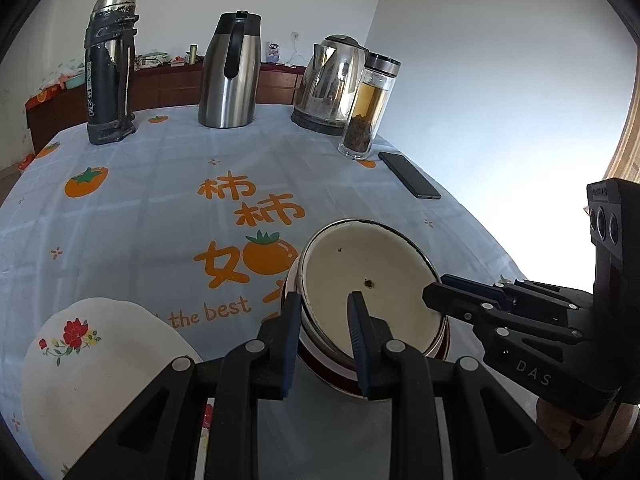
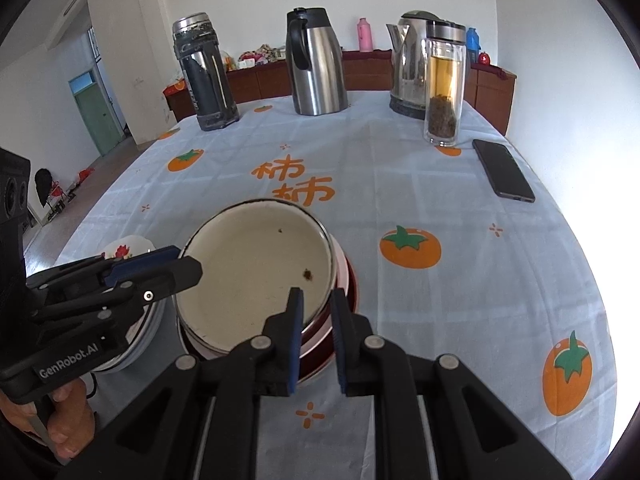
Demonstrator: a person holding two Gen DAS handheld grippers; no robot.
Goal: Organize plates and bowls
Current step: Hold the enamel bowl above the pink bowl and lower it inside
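Observation:
A cream enamel bowl (image 1: 368, 280) with a dark rim sits nested on a red-and-white bowl (image 1: 332, 376) on the table; they also show in the right wrist view, the cream bowl (image 2: 252, 268) on the red bowl (image 2: 344, 316). My left gripper (image 1: 324, 308) straddles the cream bowl's near-left rim, one finger inside, one outside, pads close to the wall. My right gripper (image 2: 316, 304) straddles the near-right rim the same way. A white plate with red flowers (image 1: 88, 368) lies to the left, seen also in the right wrist view (image 2: 124, 252).
At the table's far side stand a dark thermos (image 1: 110, 68), a steel carafe (image 1: 232, 72), an electric kettle (image 1: 332, 84) and a glass tea bottle (image 1: 368, 108). A black phone (image 1: 408, 175) lies at the right edge. The cloth has orange persimmon prints.

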